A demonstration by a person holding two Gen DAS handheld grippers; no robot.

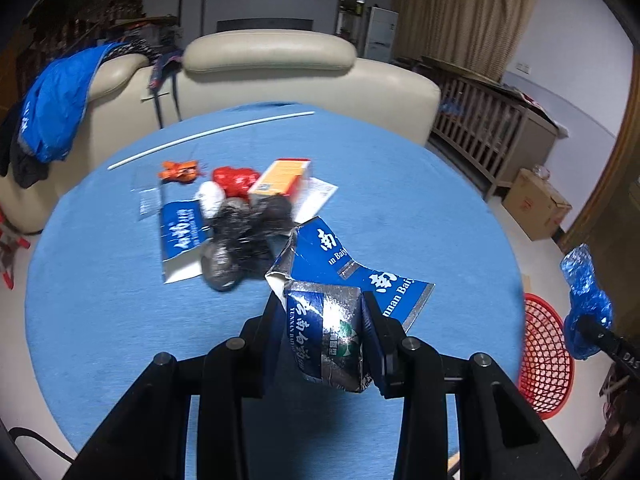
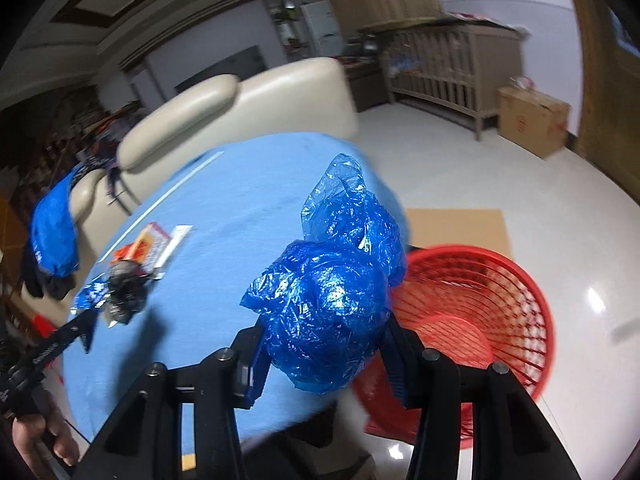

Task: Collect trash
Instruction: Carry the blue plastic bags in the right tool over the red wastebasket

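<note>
My left gripper (image 1: 324, 320) is shut on a torn blue and silver carton (image 1: 340, 308) and holds it above the round blue table (image 1: 100, 300). My right gripper (image 2: 324, 332) is shut on a crumpled blue plastic bag (image 2: 332, 300), held at the table's right edge, beside the red mesh basket (image 2: 480, 320) on the floor. The bag (image 1: 586, 304) and basket (image 1: 546, 360) also show at the right of the left wrist view. More trash lies mid-table: black crumpled bags (image 1: 240, 236), a red wrapper (image 1: 234, 178), an orange box (image 1: 280, 180), a blue carton piece (image 1: 182, 236).
A white stick (image 1: 208, 134) lies near the table's far edge. A cream sofa (image 1: 280, 76) stands behind the table with a blue jacket (image 1: 52, 112) on it. A cardboard box (image 2: 532, 120) and a slatted cabinet (image 2: 448, 64) stand at the right wall. Flat cardboard (image 2: 456, 228) lies by the basket.
</note>
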